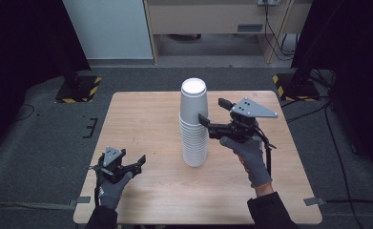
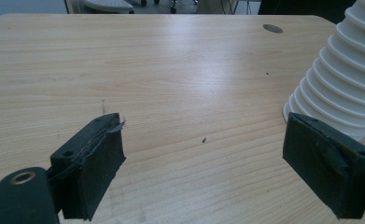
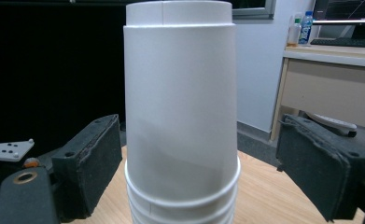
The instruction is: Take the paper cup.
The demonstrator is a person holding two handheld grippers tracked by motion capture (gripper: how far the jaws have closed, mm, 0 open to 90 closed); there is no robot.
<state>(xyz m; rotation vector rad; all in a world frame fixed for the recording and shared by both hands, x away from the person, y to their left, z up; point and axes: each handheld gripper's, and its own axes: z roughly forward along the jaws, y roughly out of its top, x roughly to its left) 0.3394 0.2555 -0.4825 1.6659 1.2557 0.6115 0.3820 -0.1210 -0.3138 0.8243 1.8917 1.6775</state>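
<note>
A tall stack of upside-down white paper cups (image 1: 194,133) stands at the middle of the wooden table (image 1: 141,114). The topmost cup (image 1: 193,101) sits higher than the nested rims below it. My right gripper (image 1: 212,111) is open, level with that top cup (image 3: 180,102); its jaws stand either side of the cup without touching it. My left gripper (image 1: 132,158) is open near the table's front left, low over the wood, with nothing between its jaws (image 2: 206,133). The base of the stack (image 2: 339,88) lies beyond its right jaw.
Two stand bases with yellow-black tape (image 1: 77,89) (image 1: 295,86) sit on the grey floor behind the table. Cables trail at the right (image 1: 334,143). A desk (image 3: 339,79) with bottles (image 3: 305,27) stands farther off.
</note>
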